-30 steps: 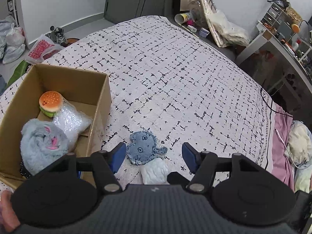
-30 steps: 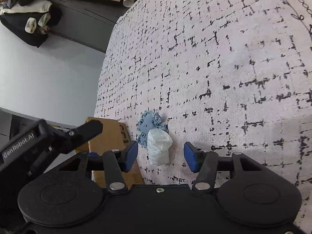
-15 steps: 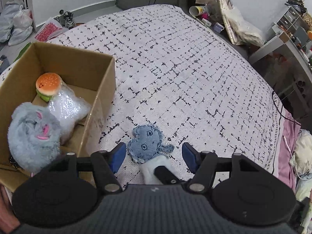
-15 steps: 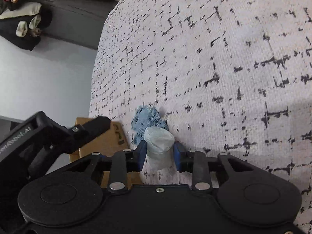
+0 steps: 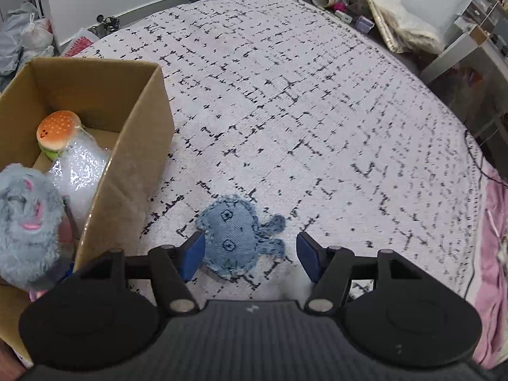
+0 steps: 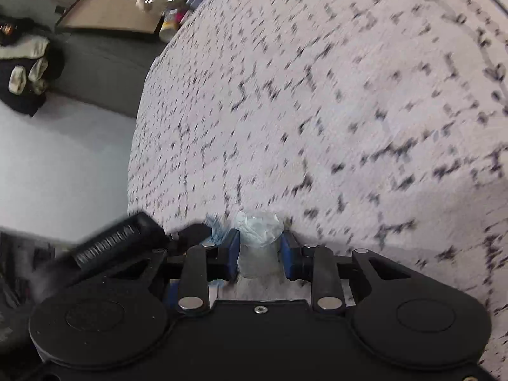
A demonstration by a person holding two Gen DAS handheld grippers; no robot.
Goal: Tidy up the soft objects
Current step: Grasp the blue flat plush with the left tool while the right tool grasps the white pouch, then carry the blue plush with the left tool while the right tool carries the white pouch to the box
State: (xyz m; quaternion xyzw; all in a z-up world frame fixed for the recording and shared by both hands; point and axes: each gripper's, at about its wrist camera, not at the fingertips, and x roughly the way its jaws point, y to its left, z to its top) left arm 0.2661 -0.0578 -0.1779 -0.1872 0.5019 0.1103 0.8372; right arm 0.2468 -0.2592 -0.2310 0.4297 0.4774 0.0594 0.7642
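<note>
Through the left wrist camera we count one cardboard box (image 5: 127, 146) at the bed's left edge, holding three soft things: one burger toy (image 5: 58, 133), one shiny plastic packet (image 5: 79, 171) and one grey plush (image 5: 27, 225) leaning at the box's near wall; one denim toy (image 5: 235, 238) lies flat on the bedspread (image 5: 317, 111) just beside the box; our left gripper (image 5: 250, 252) hangs over it with its jaws about half apart, gripping nothing, the left blue pad just beside the toy's edge; the bedspread is white with broken black dashes, a pink sheet (image 5: 495, 238) shows at the bed's right edge, and bags, a desk and clutter ring the room.

Through the right wrist camera, which is blurred, we see our right gripper (image 6: 258, 247) pinched tight on one pale soft bundle (image 6: 258, 231); a sliver of blue fabric shows beside its left pad; the left gripper's black tip pokes in at the left; grey floor and dark clothes lie beyond the bed's edge.
</note>
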